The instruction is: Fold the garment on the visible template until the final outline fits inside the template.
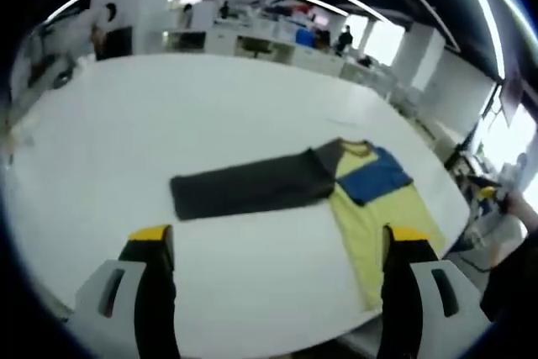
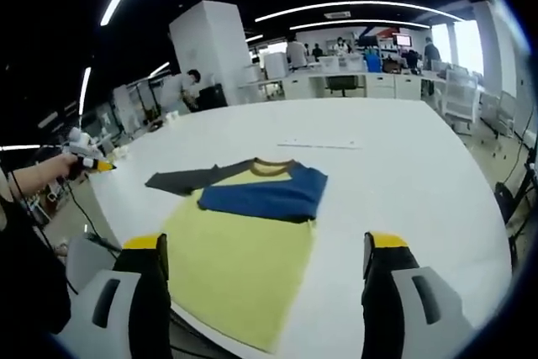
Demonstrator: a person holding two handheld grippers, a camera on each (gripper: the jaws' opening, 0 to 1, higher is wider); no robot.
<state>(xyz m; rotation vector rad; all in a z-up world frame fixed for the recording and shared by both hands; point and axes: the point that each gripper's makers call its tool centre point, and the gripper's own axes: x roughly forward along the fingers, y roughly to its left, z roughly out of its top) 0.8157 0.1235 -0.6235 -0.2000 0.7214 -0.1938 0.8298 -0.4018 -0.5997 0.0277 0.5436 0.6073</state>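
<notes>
A long-sleeved shirt lies flat on the white table (image 1: 168, 115). Its yellow body (image 1: 370, 229) runs toward the near edge. One dark grey sleeve (image 1: 252, 187) stretches straight out to the left. The blue sleeve (image 1: 374, 178) is folded across the chest. My left gripper (image 1: 280, 234) hovers open in front of the shirt, jaws wide apart and holding nothing. In the right gripper view the yellow body (image 2: 239, 266), blue sleeve (image 2: 269, 193) and grey sleeve (image 2: 181, 179) lie just ahead of my open, empty right gripper (image 2: 266, 242). The left gripper (image 2: 88, 160) shows there in a hand, off the table's left.
A thin pale strip (image 2: 319, 145) lies on the table behind the collar. The table's near edge (image 1: 277, 338) runs just beyond my jaws. Desks, chairs and people (image 2: 181, 86) fill the office beyond, beside a white pillar (image 2: 214, 44).
</notes>
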